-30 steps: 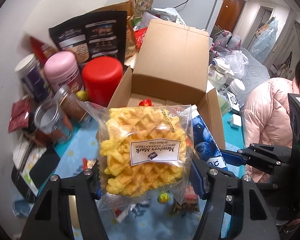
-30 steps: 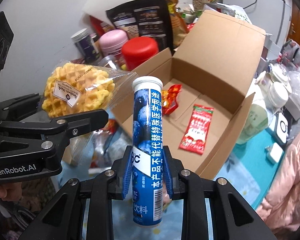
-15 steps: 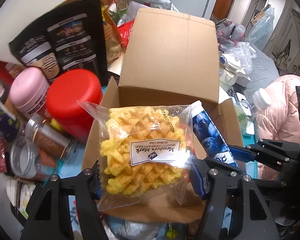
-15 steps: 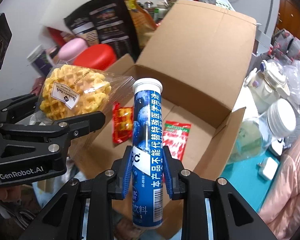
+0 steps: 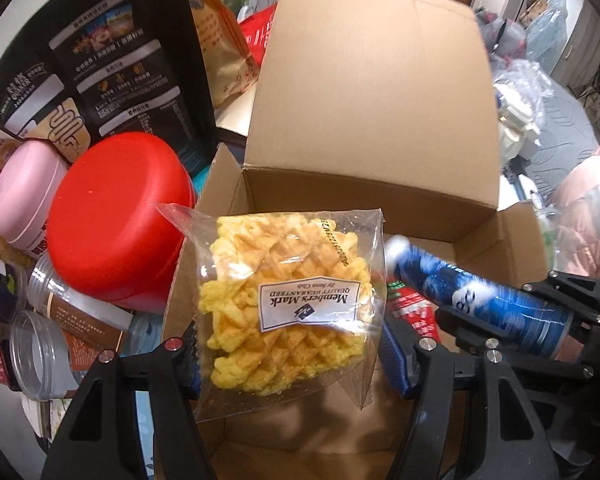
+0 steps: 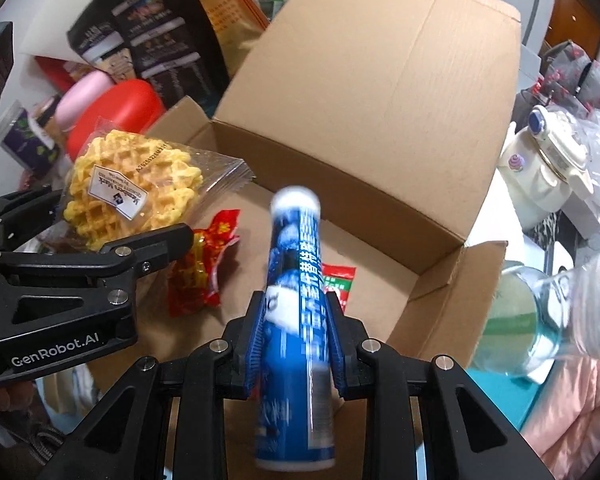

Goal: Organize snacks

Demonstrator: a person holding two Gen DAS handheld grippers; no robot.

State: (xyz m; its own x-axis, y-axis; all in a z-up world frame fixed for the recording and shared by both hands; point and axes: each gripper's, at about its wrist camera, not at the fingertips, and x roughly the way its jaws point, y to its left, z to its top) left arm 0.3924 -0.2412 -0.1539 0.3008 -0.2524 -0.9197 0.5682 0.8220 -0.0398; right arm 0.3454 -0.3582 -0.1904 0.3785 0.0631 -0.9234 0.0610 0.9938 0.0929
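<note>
Hovering over the open box (image 6: 380, 128) — left tongs (image 5: 290, 354) clenched on waffle bag (image 5: 288, 304), right tongs (image 6: 296, 344) on blue tube (image 6: 300, 304) — red packets (image 6: 198, 268) only right-view.

A lived-in home — snack bags (image 5: 112, 60), jars (image 5: 116, 220), a white kettle (image 6: 548, 164) and a wooden door (image 6: 572, 20) crowd round.

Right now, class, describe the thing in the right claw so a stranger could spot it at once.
Find the open cardboard box. Over its near edge the right claw grips a tall blue tube. Its white cap and white lettering distinguish it from the waffle bag beside it.
</note>
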